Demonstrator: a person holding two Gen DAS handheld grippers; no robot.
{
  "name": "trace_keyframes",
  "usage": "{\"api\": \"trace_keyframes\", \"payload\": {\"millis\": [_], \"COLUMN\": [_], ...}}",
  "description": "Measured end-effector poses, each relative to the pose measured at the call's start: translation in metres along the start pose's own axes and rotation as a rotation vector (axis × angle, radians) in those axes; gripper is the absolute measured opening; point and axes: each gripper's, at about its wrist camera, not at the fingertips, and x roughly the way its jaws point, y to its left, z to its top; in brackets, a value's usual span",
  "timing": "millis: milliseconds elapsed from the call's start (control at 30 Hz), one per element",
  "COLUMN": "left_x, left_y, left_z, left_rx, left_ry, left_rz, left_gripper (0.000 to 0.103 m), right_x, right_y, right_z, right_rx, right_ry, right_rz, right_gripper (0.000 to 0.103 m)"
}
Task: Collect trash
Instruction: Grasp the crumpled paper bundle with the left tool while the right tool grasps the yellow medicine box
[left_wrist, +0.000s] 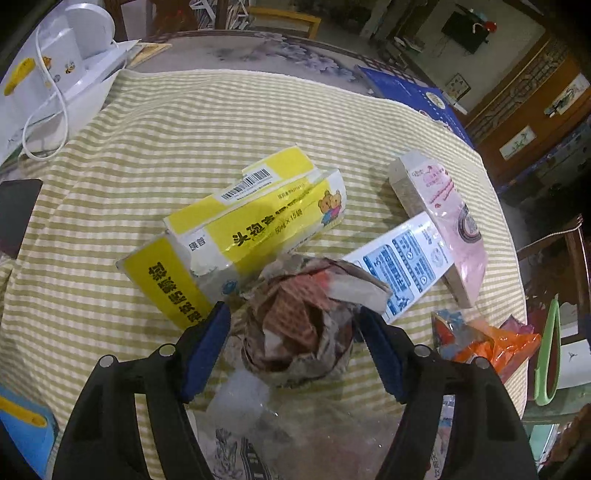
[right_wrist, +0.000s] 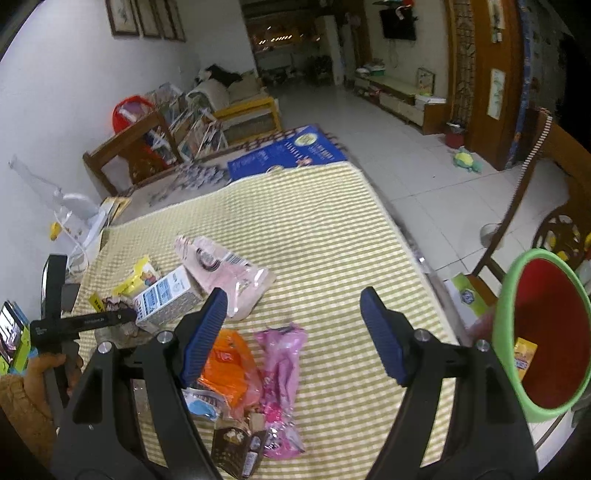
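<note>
Evidently aimed for a pickup, the left gripper (left_wrist: 291, 325) stood over the crumpled paper wad (left_wrist: 295, 325) on the desk (left_wrist: 147, 122), fingers wide on either side with no pad visibly pressing it. Meanwhile the right gripper (right_wrist: 291, 317) hung empty and wide above the orange wrapper (right_wrist: 229, 365) and pink wrapper (right_wrist: 282, 369), which lay just below the left finger, the red bin (right_wrist: 546, 332) waiting to the right, likely for drops.

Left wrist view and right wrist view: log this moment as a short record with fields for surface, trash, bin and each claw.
surface: green-striped cloth on the table
trash near left claw: crumpled paper ball, yellow box, blue-and-white carton, pink packet
trash near right claw: orange wrapper, pink wrapper
bin: red, green rim, past the table's right edge, something yellow inside
left claw: open, paper ball between its fingers, not pinched
right claw: open, empty, above the wrappers
</note>
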Motion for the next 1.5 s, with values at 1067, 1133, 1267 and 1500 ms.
{"api": "trace_keyframes", "payload": {"millis": [1067, 1133, 1267, 1500], "left_x": [-0.049, -0.048, -0.044, -0.038], "left_y": [0.098, 0.1, 0.102, 0.099], "left_z": [-0.046, -0.047, -0.047, -0.029], "left_rx": [-0.413, -0.422, -0.427, -0.396], "left_ry": [-0.166, -0.164, -0.157, -0.157], "left_rz": [-0.09, -0.091, -0.096, -0.094], "left_gripper": [0.036, 0.036, 0.036, 0.036], "right_x": [0.216, 0.221, 0.223, 0.207], "right_y": [0.32, 0.323, 0.32, 0.29], "right_z": [0.0, -0.005, -0.005, 0.033], "right_rx": [-1.457, -1.45, -1.415, -1.109], "right_ry": [0.597, 0.609, 0.6, 0.534], "right_rz": [0.504, 0.507, 0.51, 0.553], "right_gripper": [0.079, 0.079, 0.07, 0.022]}}
